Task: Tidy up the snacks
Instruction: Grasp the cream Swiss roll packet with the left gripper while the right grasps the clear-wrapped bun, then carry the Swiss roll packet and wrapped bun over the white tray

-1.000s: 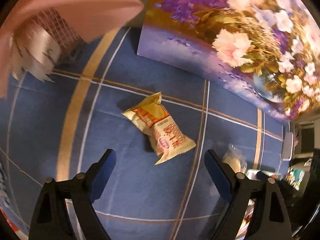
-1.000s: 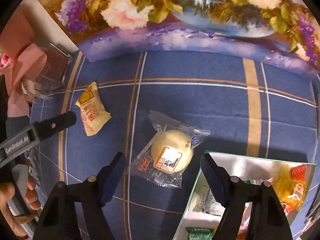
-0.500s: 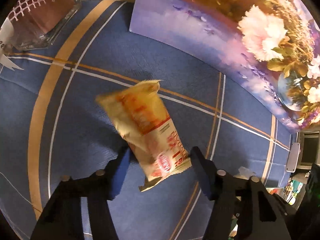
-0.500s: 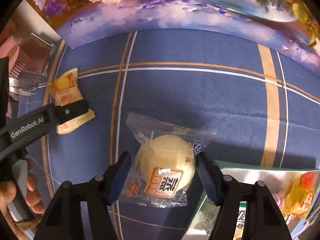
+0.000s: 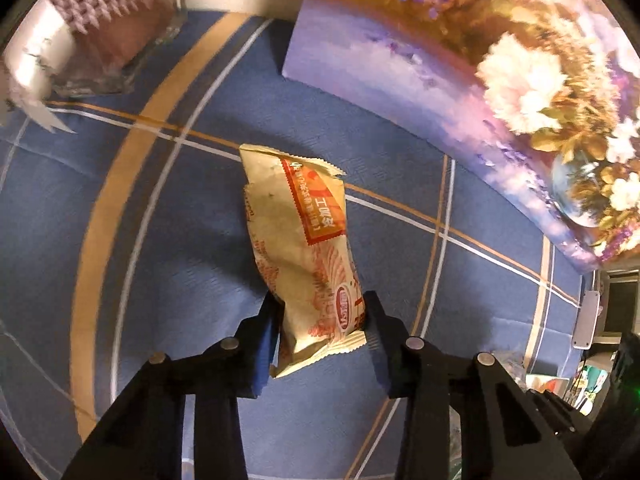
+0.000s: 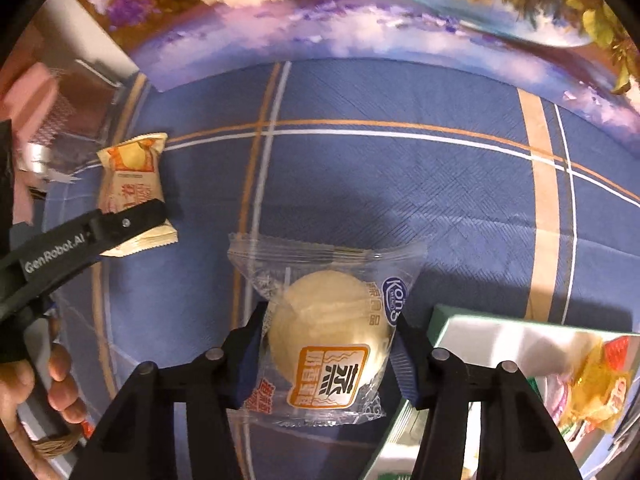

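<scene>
My left gripper is shut on a cream and orange snack packet, pinching its near end; the packet sticks forward over the blue checked tablecloth. The same packet and the left gripper's finger show at the left of the right wrist view. My right gripper is shut on a clear-wrapped round pale bun, its pads pressing both sides of the bun. The bun lies just left of a green-rimmed box.
The box holds several snacks, among them a yellow wrapped one. A flower painting stands along the back of the cloth. A glass container with pink paper stands at the far left. A hand holds the left gripper.
Both grippers moved down and forward onto their snacks and closed: the left onto the orange packet, tilting it up, the right onto the bun.
</scene>
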{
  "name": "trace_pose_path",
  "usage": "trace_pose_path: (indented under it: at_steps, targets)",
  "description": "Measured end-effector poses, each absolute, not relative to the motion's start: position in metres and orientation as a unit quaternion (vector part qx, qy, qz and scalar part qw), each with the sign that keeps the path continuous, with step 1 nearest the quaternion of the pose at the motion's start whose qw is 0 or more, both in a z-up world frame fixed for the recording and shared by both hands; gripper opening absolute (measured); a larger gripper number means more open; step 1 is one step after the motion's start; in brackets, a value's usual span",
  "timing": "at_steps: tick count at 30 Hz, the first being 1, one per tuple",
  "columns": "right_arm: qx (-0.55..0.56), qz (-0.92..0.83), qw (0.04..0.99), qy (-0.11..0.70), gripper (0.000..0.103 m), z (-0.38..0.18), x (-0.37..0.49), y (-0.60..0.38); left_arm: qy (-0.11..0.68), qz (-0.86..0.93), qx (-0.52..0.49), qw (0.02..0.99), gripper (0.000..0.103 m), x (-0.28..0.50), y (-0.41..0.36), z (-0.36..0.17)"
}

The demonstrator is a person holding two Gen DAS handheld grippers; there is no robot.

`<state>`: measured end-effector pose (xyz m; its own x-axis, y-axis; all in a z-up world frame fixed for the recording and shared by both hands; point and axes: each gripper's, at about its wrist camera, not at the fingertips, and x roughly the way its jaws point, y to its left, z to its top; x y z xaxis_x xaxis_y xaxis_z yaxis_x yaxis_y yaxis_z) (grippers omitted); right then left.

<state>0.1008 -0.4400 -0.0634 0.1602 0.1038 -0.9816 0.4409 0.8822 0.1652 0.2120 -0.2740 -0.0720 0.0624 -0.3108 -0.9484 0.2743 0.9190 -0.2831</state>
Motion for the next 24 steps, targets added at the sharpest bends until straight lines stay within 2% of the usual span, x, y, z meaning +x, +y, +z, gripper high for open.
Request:
trace_pose_path:
  at_steps: [12, 20, 24]
  targets:
    - [0.202, -0.118, 0.759, 0.607, 0.058, 0.002, 0.040, -0.411, 0.600, -0.235, -0.024, 0.764, 0.042, 0.141, -0.252, 0.012]
    - [0.238, -0.148, 0.772, 0.570, 0.058, 0.015, -0.037, -0.411, 0.579, -0.257, -0.049, 0.772, 0.042, 0.081, -0.235, 0.036]
    - [0.210, -0.176, 0.777, 0.567, 0.058, 0.011, -0.064, -0.403, 0.576, -0.266, -0.061, 0.771, 0.042, 0.048, -0.234, 0.038]
